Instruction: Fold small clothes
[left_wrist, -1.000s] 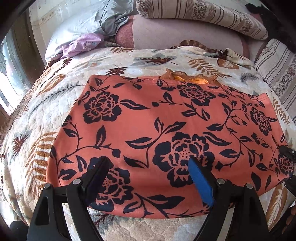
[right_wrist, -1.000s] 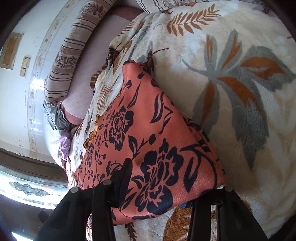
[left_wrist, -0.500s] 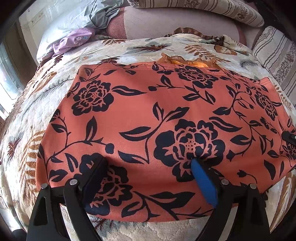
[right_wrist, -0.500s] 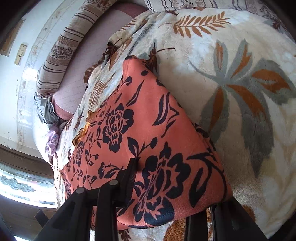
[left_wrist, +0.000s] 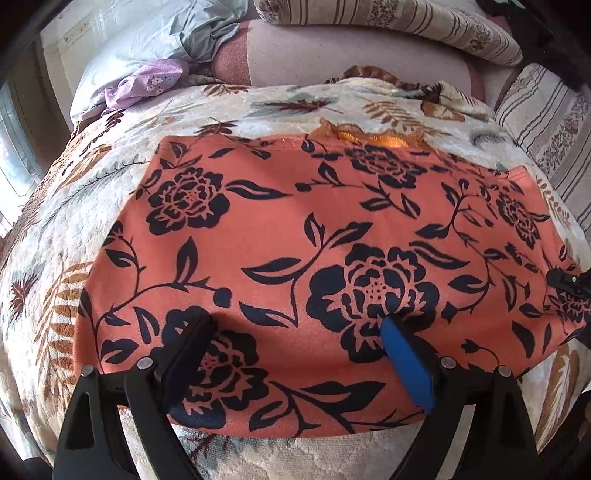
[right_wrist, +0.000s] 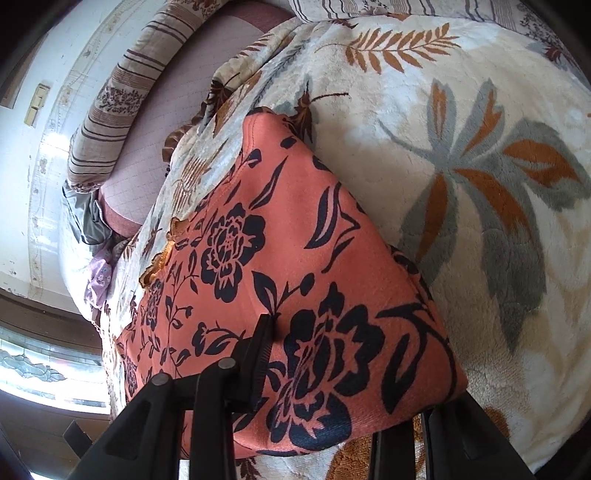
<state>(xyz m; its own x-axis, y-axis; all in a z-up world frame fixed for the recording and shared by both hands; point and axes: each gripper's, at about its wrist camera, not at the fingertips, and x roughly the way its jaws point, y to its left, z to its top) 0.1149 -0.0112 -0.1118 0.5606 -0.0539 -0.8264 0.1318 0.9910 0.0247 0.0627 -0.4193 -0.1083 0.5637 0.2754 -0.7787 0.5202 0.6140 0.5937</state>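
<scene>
Ahead of my spread-apart left hand-held gripper (left_wrist: 295, 332), the orange black-flowered garment (left_wrist: 314, 240) lies flat on the bed's leaf-print blanket (left_wrist: 55, 258), its corner between my right hand-held gripper's (right_wrist: 343, 373) fingers; grip unclear.

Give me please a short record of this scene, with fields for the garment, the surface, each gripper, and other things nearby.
garment: orange cloth with black flowers, lying flat
surface: leaf-print blanket on a bed
left gripper: open, both fingers resting on the cloth near its front edge
right gripper: open, one finger above a cloth corner, the other under it
nearby: striped pillow; purple cloth
</scene>
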